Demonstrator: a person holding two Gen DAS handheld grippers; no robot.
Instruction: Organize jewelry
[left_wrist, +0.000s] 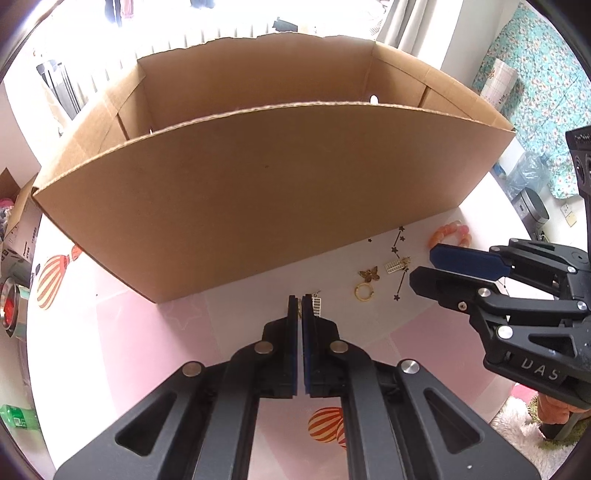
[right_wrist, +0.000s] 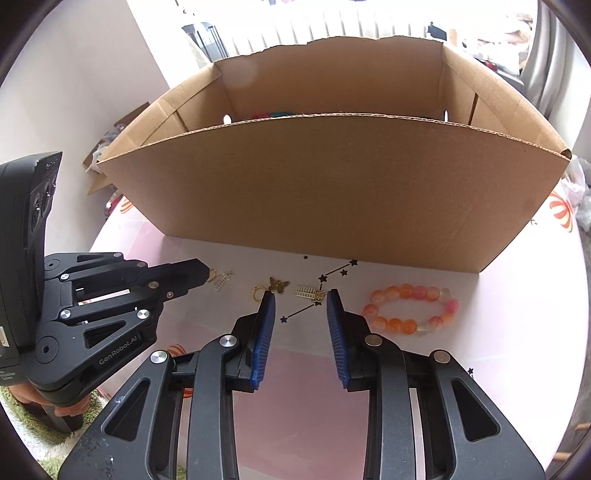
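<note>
A large open cardboard box (left_wrist: 258, 206) stands on the pink table; it also shows in the right wrist view (right_wrist: 332, 192). My left gripper (left_wrist: 300, 301) is shut on a small gold ladder-shaped earring (left_wrist: 317, 305), seen at its tip in the right wrist view (right_wrist: 222, 282). My right gripper (right_wrist: 301, 299) is open, its fingers either side of a second ladder earring (right_wrist: 309, 291). A gold butterfly charm (right_wrist: 279, 285), a gold ring (right_wrist: 258, 292) and an orange bead bracelet (right_wrist: 412, 308) lie in front of the box.
Something red and teal lies inside the box (right_wrist: 273, 115). A smaller box (left_wrist: 18, 221) and a metal tin (left_wrist: 11, 310) sit at the table's left. A grey canister (left_wrist: 533, 210) stands at the right. Star prints (right_wrist: 323, 277) mark the tablecloth.
</note>
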